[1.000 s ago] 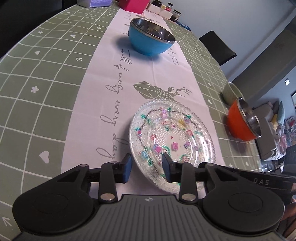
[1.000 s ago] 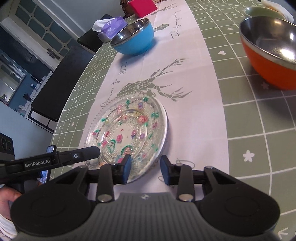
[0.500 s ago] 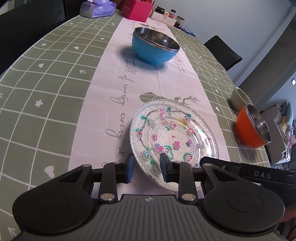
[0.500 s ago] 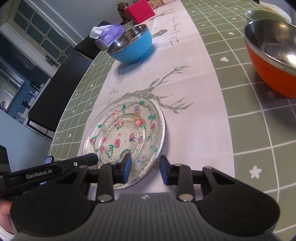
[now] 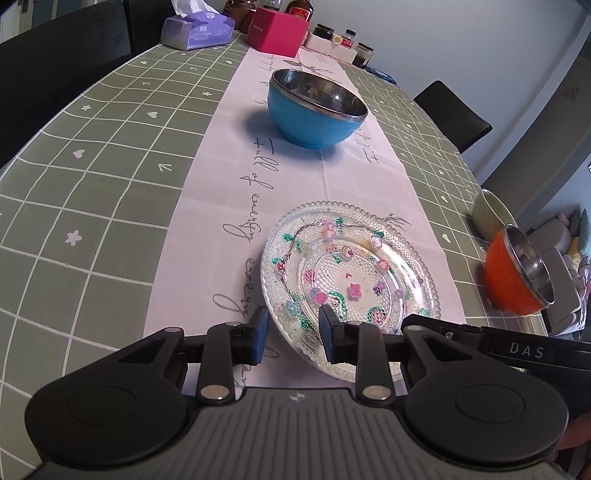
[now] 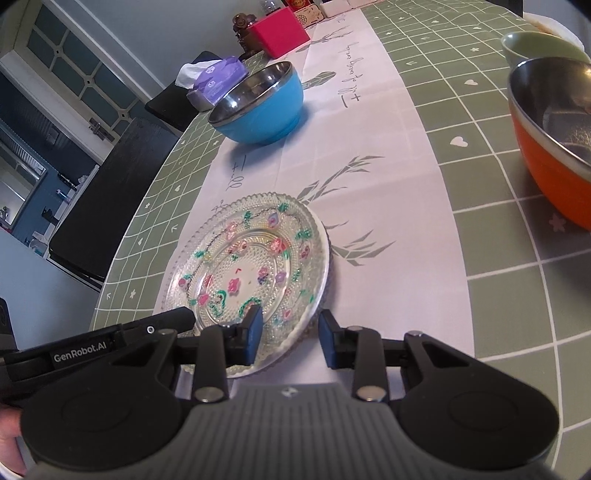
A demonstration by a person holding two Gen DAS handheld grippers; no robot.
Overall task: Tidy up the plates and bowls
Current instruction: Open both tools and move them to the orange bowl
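A clear glass plate (image 5: pixel 351 280) with painted flowers lies on the white table runner (image 5: pixel 288 177); it also shows in the right wrist view (image 6: pixel 251 273). My left gripper (image 5: pixel 293 334) is open, its jaws straddling the plate's near left rim. My right gripper (image 6: pixel 290 336) is open, its jaws straddling the near right rim. A blue bowl (image 5: pixel 316 105) stands farther along the runner, also in the right wrist view (image 6: pixel 258 107). An orange bowl (image 5: pixel 517 273) sits at the right, near in the right wrist view (image 6: pixel 554 140), with a green bowl (image 5: pixel 491 212) behind it.
A green checked tablecloth (image 5: pixel 92 177) covers the table. At the far end stand a purple tissue pack (image 5: pixel 197 31), a pink box (image 5: pixel 275 33) and small jars (image 5: pixel 347 42). Black chairs (image 5: pixel 454 110) stand on both sides.
Both grippers have lowered and moved in, so the jaws now straddle the plate's near rim. The plate itself has not clearly moved.
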